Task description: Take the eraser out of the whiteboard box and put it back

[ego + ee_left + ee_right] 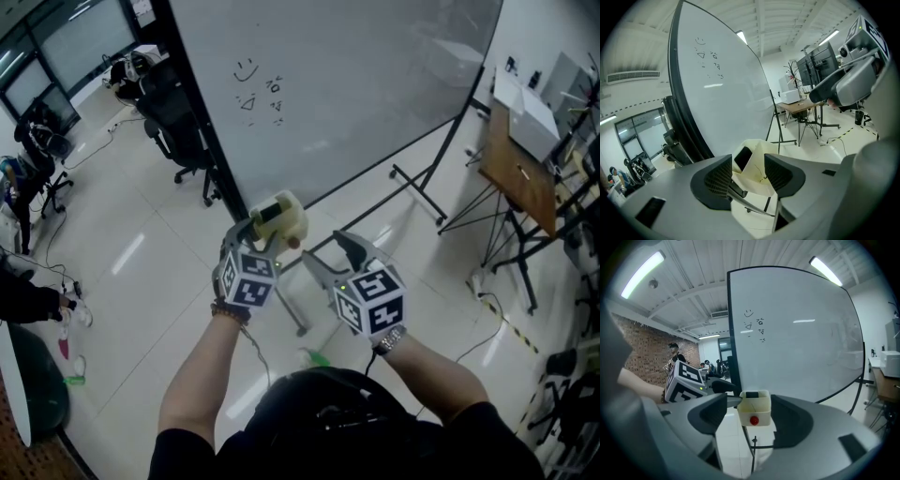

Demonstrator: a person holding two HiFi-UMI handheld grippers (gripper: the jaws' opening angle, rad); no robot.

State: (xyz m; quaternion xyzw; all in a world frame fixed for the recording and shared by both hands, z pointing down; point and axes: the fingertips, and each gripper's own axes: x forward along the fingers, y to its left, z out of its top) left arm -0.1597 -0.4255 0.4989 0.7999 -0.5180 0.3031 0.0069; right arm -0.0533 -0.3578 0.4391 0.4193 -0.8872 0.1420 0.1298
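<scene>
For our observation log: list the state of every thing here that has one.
eraser: inside the whiteboard box
whiteboard box: upright, open-topped
left gripper: open, whiteboard box between jaws
right gripper: open, empty
whiteboard: scribbled on

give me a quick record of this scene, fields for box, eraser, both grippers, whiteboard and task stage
box: cream whiteboard box at the whiteboard's lower edge, red dot on its front
eraser: dark eraser sitting inside the box, top showing
left gripper: jaws apart, box between them, contact unclear
right gripper: jaws apart, nothing held, box ahead of it
whiteboard: a few small doodles, otherwise bare
task stage: eraser not yet taken out
</scene>
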